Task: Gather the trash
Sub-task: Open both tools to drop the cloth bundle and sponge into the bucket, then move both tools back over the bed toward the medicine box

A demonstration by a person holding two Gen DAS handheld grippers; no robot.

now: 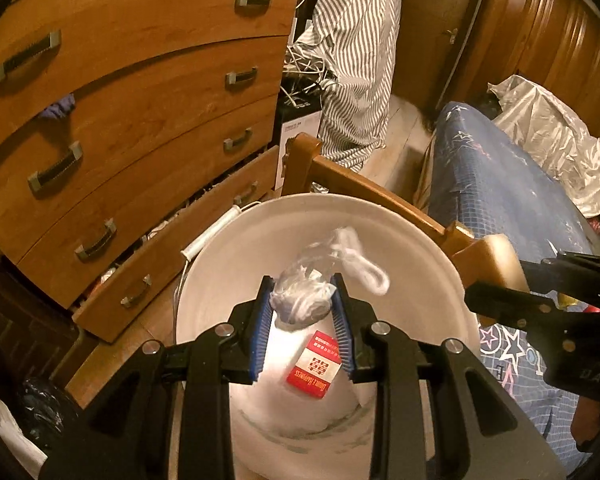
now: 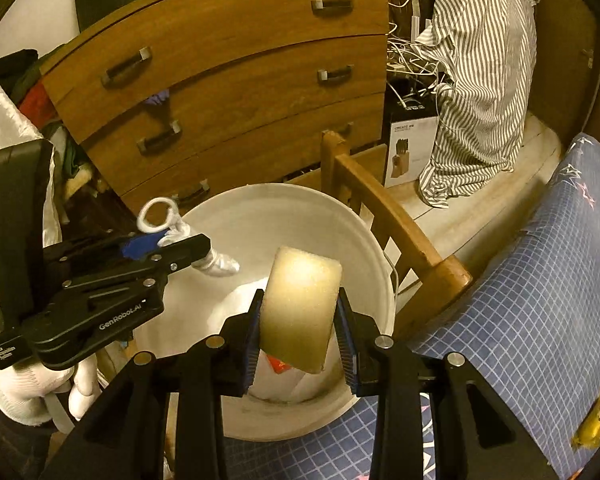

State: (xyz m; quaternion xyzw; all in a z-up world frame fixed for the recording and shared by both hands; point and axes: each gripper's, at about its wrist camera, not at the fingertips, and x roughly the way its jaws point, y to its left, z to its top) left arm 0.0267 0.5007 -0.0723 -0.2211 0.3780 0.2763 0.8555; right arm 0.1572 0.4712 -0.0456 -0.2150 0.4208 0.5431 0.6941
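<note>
A white bucket (image 1: 416, 280) stands on the floor between a wooden dresser and a bed; a red cigarette pack (image 1: 314, 364) lies inside it. My left gripper (image 1: 302, 300) is above the bucket, shut on a crumpled white plastic wrapper (image 1: 304, 298) with a white cord loop (image 1: 370, 268) trailing from it. In the right wrist view the same bucket (image 2: 260, 216) is below my right gripper (image 2: 300, 312), which is shut on a pale yellow sponge block (image 2: 300, 304). The left gripper (image 2: 168, 240) appears there at the left, over the bucket's rim, with the wrapper (image 2: 220, 264) hanging from it.
A wooden dresser (image 1: 140, 100) with a pulled-out bottom drawer (image 1: 172, 248) stands left of the bucket. A wooden chair (image 1: 380, 196) is behind it, and a striped shirt (image 1: 356, 60) hangs further back. The blue patterned bed cover (image 2: 532, 280) holds a yellow wrapper (image 2: 598, 420). A gloved hand (image 2: 28, 388) holds the left gripper.
</note>
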